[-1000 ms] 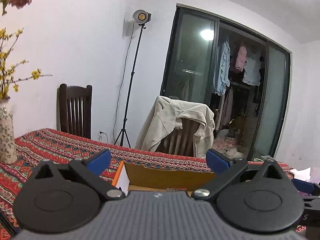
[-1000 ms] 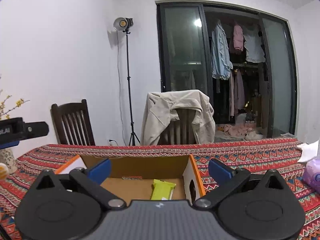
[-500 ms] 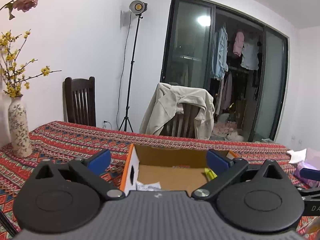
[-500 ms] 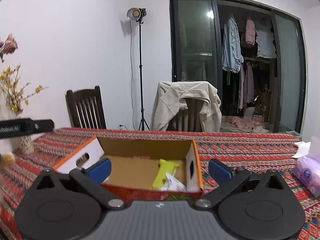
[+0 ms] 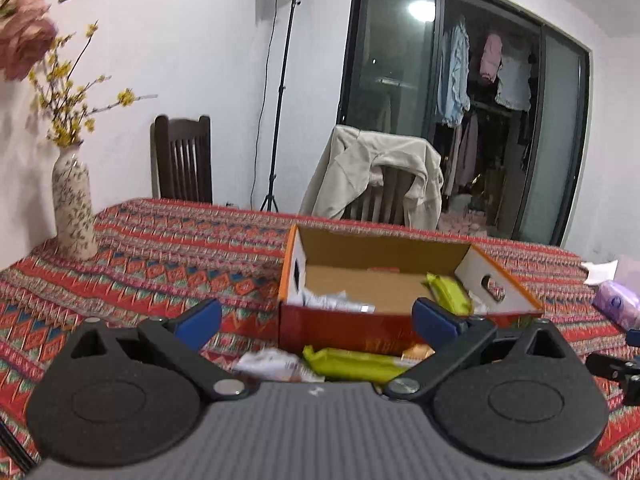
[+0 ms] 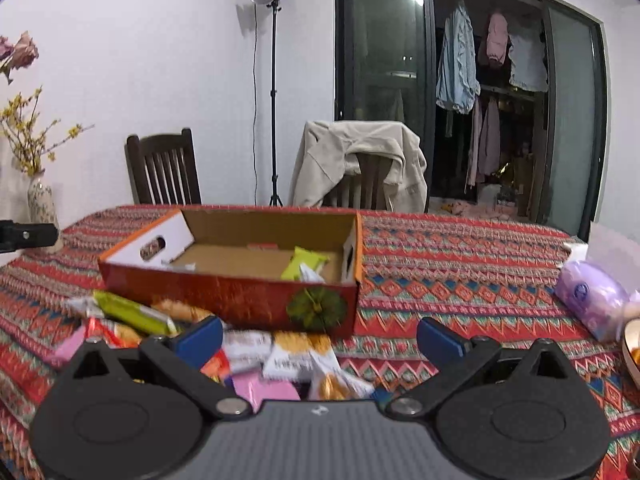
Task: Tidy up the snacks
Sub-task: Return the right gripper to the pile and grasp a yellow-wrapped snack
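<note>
The left tongs (image 5: 317, 319) are wide open and hold nothing. The right tongs (image 6: 320, 337) are wide open too, above a pile of snack packs (image 6: 280, 360) on the worktop (image 6: 460, 248). Just behind the pile sits the red box (image 6: 224, 292) with a green pack (image 6: 304, 262) inside.

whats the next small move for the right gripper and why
Probably lower the right gripper, open and holding nothing, onto the white snack packet between its fingers. The cardboard box behind holds only a few snacks, while a loose pile still lies on the tablecloth.
</note>
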The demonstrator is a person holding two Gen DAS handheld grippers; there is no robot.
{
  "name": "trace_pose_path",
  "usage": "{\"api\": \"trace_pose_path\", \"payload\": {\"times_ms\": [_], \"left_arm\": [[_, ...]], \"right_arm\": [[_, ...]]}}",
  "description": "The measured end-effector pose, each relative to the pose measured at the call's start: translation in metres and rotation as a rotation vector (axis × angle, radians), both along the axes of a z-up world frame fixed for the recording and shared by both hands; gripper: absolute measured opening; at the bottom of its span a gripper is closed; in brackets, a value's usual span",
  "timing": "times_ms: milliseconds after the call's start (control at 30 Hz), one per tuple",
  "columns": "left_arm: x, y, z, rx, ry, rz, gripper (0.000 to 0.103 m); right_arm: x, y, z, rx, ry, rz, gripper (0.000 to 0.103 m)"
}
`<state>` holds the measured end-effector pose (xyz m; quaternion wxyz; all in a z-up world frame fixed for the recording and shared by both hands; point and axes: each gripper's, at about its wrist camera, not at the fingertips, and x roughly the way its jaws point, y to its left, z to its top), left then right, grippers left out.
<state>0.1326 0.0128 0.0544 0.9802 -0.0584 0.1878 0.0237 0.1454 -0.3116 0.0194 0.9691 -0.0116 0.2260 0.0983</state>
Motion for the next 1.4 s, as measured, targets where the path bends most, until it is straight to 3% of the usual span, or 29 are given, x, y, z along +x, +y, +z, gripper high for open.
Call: {"api": "trace_pose_path", "payload": {"times_ms": [267,567,767,800,933,1100,1300,1400], "left_arm": [[-0.014,0.007,-0.016,-0.001,0.033,-0.001,0.103],[-0.008,0.005,-0.03,-0.056,0.07,0.008,0.103],[-0.005,0.004,-0.036,-0.061,0.098,0.021,0.103],[-0.004,0.004,-0.037,-0.063,0.104,0.025,0.103],[-0.002,0.004,-0.043,-0.056,0.134,0.037,0.103],[0.001,0.003,-0.047,-0.044,0.163,0.051,0.103],[0.01,-0.001,-0.056,0.004,0.234,0.081,0.103],[0.017,-0.006,-0.063,0.03,0.272,0.072,0.103]], "right_arm": [[-0.005,-0.02,-0.022,-0.028,0.067,-0.017,0.103],[0.02,-0.019,-0.042,0.021,0.134,-0.001,0.099],[0.041,-0.018,-0.055,0.072,0.205,0.005,0.07],[0.043,-0.019,-0.058,0.083,0.22,0.013,0.057],[0.042,-0.021,-0.058,0.122,0.214,0.028,0.031],[0.033,-0.026,-0.048,0.127,0.142,0.024,0.025],[0.026,-0.023,-0.028,0.115,0.0,-0.009,0.025],[0.027,-0.021,-0.03,0.13,-0.025,0.004,0.025]]}}
